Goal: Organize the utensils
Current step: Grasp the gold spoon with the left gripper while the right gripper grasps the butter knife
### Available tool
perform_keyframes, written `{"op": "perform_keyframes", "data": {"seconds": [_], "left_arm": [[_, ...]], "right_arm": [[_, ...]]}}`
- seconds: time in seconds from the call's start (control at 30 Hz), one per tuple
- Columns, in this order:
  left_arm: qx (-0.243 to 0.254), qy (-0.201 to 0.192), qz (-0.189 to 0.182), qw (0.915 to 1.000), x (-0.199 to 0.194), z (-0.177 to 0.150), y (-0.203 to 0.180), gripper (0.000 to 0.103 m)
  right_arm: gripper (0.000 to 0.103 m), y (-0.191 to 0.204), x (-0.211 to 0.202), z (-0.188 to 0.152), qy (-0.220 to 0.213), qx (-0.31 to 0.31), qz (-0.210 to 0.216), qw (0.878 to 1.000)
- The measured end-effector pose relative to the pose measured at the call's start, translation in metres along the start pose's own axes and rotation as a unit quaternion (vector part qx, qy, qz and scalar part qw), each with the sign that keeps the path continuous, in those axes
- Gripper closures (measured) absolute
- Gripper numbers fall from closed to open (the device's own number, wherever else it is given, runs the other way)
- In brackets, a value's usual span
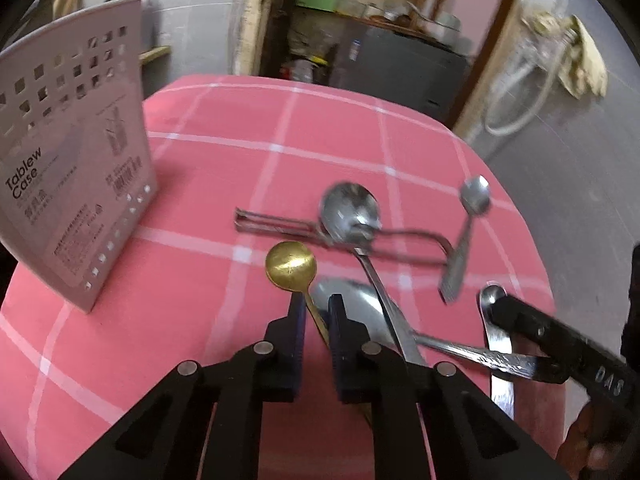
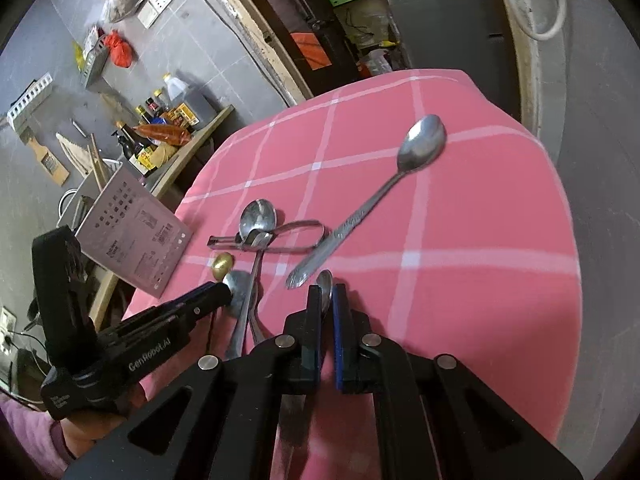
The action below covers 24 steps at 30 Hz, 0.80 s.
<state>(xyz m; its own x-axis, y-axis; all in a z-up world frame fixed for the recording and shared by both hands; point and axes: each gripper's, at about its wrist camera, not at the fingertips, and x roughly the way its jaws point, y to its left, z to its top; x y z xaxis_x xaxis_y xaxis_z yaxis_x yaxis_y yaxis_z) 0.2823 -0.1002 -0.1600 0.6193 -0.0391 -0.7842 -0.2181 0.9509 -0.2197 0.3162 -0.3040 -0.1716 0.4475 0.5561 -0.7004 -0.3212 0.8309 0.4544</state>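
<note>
A: What does each tool hold?
B: The left tool [image 1: 316, 312] is clenched on the gold spoon [image 1: 291, 266]; the right tool [image 2: 326, 300] grasps a small steel spoon [image 2: 324, 282].
A: And the utensil case [image 1: 76, 168]?
B: It stands far left on the counter [image 1: 360, 152], nearer to the left hand; both spoon handles lie along the tools.

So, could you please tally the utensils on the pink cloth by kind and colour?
Silver spoons: 4
Gold spoon: 1
Wire-handled peeler: 1
Total: 6
</note>
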Motion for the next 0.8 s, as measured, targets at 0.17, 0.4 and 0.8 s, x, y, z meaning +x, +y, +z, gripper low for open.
{"op": "perform_keyframes", "data": {"seconds": [0.17, 0.4, 0.8], "left_arm": [[0.041, 0.045, -0.054, 0.9967, -0.011, -0.012, 0.001, 0.095], [0.039, 0.097, -0.118, 0.9874, -0.024, -0.016, 0.020, 0.097], [0.077, 0.188, -0.101, 0.9739, -0.006, -0.005, 0.012, 0.096]], "right_arm": [[0.099, 0.000, -0.012, -0.018, 0.006, 0.010, -0.005, 1.000], [0.100, 0.000, -0.020, -0.040, 0.017, 0.028, -0.003, 0.999], [0.098, 0.000, -0.013, -0.042, 0.042, 0.036, 0.008, 0.998]]}}
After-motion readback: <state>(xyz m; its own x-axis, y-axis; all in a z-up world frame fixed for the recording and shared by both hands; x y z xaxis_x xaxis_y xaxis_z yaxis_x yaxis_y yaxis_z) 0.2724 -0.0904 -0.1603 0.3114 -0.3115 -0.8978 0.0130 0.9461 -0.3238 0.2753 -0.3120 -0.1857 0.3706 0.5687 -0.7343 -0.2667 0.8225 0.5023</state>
